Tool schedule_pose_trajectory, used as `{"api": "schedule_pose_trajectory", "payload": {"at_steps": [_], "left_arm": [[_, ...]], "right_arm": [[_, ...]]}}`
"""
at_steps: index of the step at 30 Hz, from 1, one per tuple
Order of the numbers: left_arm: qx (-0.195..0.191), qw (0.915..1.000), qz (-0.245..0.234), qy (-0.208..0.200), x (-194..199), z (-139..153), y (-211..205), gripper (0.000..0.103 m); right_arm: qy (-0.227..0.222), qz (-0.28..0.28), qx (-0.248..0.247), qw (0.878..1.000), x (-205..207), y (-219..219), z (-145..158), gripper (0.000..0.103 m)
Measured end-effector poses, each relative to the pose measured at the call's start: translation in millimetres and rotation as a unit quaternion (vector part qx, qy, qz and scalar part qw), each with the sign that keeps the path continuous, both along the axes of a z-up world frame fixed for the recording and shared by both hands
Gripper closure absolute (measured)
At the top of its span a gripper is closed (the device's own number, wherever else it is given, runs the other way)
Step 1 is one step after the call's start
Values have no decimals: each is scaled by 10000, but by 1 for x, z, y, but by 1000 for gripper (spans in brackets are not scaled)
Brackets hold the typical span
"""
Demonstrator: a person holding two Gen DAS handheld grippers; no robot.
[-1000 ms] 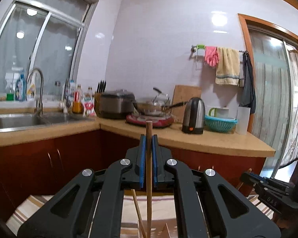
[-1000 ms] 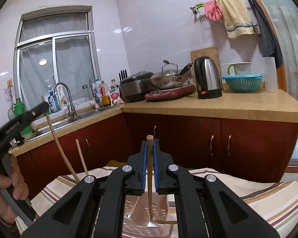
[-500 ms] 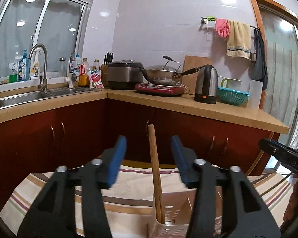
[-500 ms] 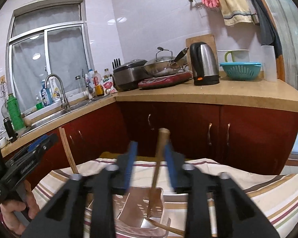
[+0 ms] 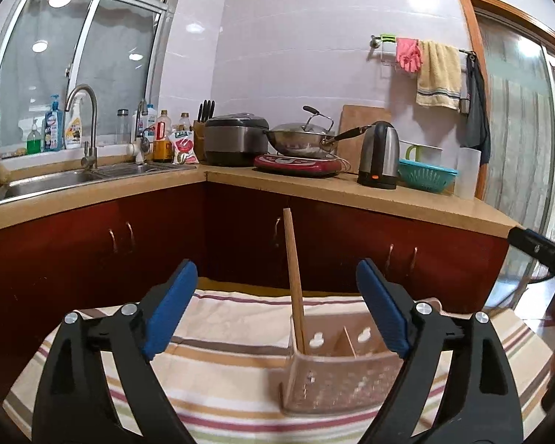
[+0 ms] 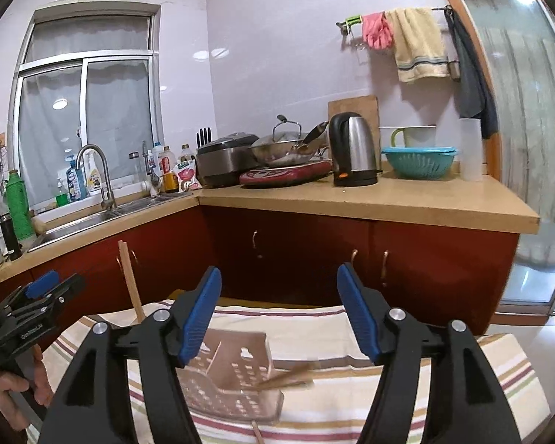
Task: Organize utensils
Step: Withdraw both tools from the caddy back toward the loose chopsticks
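Note:
A wooden chopstick point(image 5: 294, 285) stands nearly upright in the left corner of a pinkish perforated holder point(image 5: 336, 377) on a striped cloth point(image 5: 218, 336). My left gripper point(image 5: 275, 264) is opening wide around it, pads clear of the wood. In the right wrist view my right gripper point(image 6: 278, 268) is also opening, with nothing between its pads. Below it a blurred chopstick point(image 6: 288, 377) lies slanted across the holder point(image 6: 236, 370) and its right rim. The upright chopstick point(image 6: 131, 285) shows at the left, beside the left gripper point(image 6: 37, 303) and the hand point(image 6: 14, 392) holding it.
Another chopstick end point(image 6: 257, 433) lies on the cloth near the front edge. Dark red cabinets point(image 5: 240, 236) stand close behind the table. The counter point(image 6: 388, 203) above them carries a sink, rice cooker, wok, kettle point(image 6: 353, 150) and teal basket. The right gripper's tip point(image 5: 540, 251) pokes in at right.
Both grippers went from shut on a chopstick to open. The left one's chopstick now stands free in the holder; the right one's has dropped and tipped over. The left gripper sank lower.

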State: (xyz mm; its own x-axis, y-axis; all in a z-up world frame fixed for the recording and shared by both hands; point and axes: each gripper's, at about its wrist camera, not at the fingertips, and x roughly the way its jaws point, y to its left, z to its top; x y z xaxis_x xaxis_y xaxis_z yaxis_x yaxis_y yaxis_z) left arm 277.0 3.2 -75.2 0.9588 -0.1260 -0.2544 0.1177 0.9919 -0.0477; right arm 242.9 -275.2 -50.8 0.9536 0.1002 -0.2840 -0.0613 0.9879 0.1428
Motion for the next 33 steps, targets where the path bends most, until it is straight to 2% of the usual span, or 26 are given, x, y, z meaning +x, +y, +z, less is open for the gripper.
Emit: {"api": "schedule_pose_trajectory", "payload": {"at_steps": [6, 9, 16, 27, 33], "left_arm": [[557, 9983, -23, -152, -43, -6, -8, 17], [695, 9974, -59, -154, -67, -14, -11, 17], [759, 9965, -184, 290, -114, -50, -10, 17], [816, 9925, -105, 904, -173, -102, 4, 20], [944, 9891, -36, 1126, -198, -125, 10, 21]], "right_arm": [[-28, -21, -40, 10000, -41, -5, -3, 39], [0, -14, -57, 10000, -62, -6, -14, 39], [335, 55, -112, 9994, -106, -7, -57, 39], [943, 120, -128, 9954, -166, 1, -120, 47], [1200, 567, -187, 9910, -191, 28, -150, 47]]}}
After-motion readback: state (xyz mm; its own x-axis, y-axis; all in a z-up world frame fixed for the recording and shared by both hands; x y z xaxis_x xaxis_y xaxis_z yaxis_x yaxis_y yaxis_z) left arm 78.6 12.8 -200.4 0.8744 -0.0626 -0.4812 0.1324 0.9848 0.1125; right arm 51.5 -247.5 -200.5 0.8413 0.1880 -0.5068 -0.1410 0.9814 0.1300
